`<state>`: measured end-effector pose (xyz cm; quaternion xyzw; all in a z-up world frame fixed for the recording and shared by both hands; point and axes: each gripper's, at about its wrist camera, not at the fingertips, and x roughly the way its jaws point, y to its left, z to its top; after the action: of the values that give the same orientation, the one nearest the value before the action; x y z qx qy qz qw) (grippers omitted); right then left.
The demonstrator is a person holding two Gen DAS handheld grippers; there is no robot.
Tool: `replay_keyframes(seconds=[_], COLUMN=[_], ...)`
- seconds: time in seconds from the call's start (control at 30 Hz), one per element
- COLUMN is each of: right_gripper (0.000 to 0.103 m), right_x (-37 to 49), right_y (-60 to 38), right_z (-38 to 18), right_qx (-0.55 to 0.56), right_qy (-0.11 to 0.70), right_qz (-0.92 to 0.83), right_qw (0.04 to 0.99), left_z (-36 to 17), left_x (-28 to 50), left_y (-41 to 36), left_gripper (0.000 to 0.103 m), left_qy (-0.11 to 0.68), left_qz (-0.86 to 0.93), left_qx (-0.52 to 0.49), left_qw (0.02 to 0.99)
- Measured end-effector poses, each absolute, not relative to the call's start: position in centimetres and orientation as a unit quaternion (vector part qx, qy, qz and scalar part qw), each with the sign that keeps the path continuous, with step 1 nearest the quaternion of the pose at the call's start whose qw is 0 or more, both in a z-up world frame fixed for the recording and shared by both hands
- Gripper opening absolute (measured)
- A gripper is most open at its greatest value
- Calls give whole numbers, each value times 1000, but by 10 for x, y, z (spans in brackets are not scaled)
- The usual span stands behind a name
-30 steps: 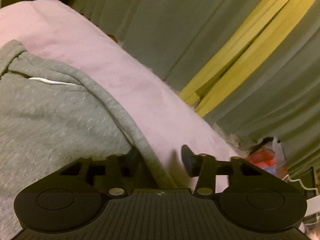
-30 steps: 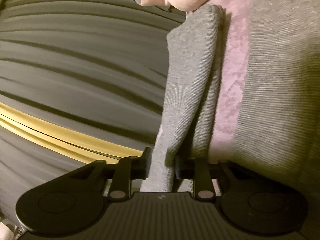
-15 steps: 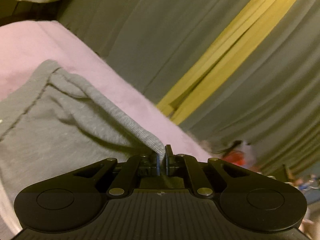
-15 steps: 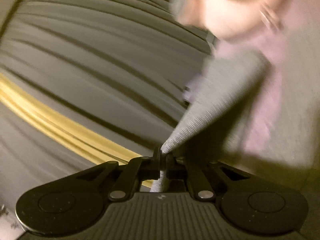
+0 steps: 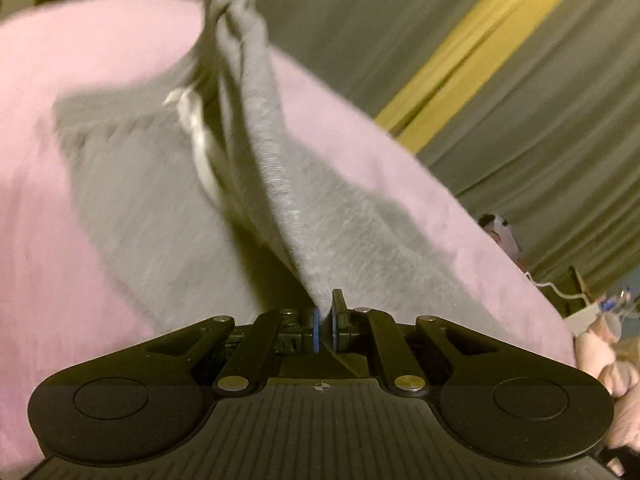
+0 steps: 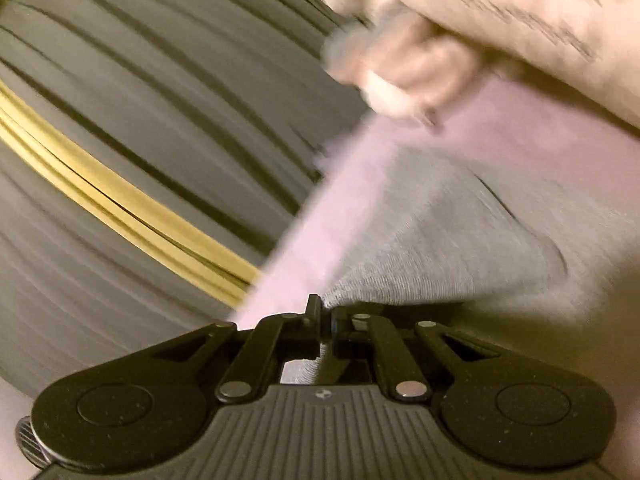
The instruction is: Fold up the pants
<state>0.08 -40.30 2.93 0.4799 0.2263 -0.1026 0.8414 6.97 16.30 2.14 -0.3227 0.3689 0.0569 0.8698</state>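
Both claws are pinching the grey pants over a pink-covered surface.

The left claw [image 5: 325,320] is pressing its jaws together on a ribbed edge of the pants [image 5: 276,168], which are stretching up and away from it in a taut ridge, with a white drawstring [image 5: 196,136] dangling just left of that ridge. The right claw [image 6: 325,320] is likewise clamping a bunched corner of the pants [image 6: 452,248], the cloth fanning out ahead and to its right. Under the pants a pink blanket [image 5: 100,64] is covering the surface on both sides of the left claw. Beyond, grey pleated curtains [image 5: 500,128] with a yellow stripe [image 5: 472,52] are hanging. A person's hand [image 6: 404,68], blurred, is showing above and ahead of the right claw.
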Motion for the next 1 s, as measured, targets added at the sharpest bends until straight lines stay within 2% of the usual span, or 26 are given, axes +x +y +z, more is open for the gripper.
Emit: replay_keyframes(seconds=[0.07, 0.17, 0.2, 0.23, 0.27, 0.33, 0.37, 0.47, 0.53, 0.57, 0.6, 0.63, 0.67, 0.7, 0.9, 0.97, 1.0], right_gripper=[5, 9, 10, 17, 34, 59, 61, 60, 59, 49, 39, 20, 17, 17, 20, 6, 6], right_x=[0, 2, 2, 8, 7, 5, 4, -3, -7, -10, -11, -12, -11, -10, -11, -18, -24], right_y=[-399, -401, -402, -406, -409, -415, -419, -430, -438, -441, -445, -448, -451, -454, -469, -465, -461], right_z=[23, 14, 8, 2, -3, -12, -16, -17, -17, -16, -14, -11, -7, -3, -5, 2, 11], right_qx=[475, 476, 483, 489, 495, 507, 510, 523, 531, 533, 531, 527, 521, 514, 531, 514, 496], right_qy=[239, 260, 269, 274, 277, 274, 268, 238, 220, 211, 205, 202, 201, 206, 233, 227, 219], right_qz=[-106, -122, -129, -135, -141, -158, -164, -174, -185, -188, -194, -198, -202, -209, -198, -199, -201], right_qw=[840, 831, 823, 817, 811, 802, 801, 800, 797, 797, 799, 801, 804, 806, 790, 803, 816], left_z=[15, 17, 17, 16, 15, 8, 6, -2, -4, -4, -3, -1, 0, 2, 4, 8, 10], left_x=[70, 75, 79, 80, 82, 85, 87, 90, 95, 93, 99, 97, 101, 105, 110, 101, 98], left_y=[163, 160, 164, 169, 176, 189, 195, 216, 227, 232, 232, 235, 233, 231, 227, 228, 230], left_gripper=[9, 23, 40, 53, 56, 59, 60, 60, 54, 52, 44, 34, 31, 28, 27, 22, 20], left_qy=[376, 368, 365, 363, 359, 356, 355, 350, 352, 350, 353, 356, 359, 359, 365, 364, 363], left_qz=[56, 76, 82, 91, 104, 123, 134, 164, 175, 173, 174, 175, 174, 172, 174, 181, 182], left_qx=[-325, -288, -289, -297, -311, -332, -338, -348, -355, -354, -346, -336, -320, -308, -277, -286, -293], left_qw=[866, 881, 881, 879, 874, 865, 861, 854, 848, 849, 851, 854, 859, 864, 872, 868, 866])
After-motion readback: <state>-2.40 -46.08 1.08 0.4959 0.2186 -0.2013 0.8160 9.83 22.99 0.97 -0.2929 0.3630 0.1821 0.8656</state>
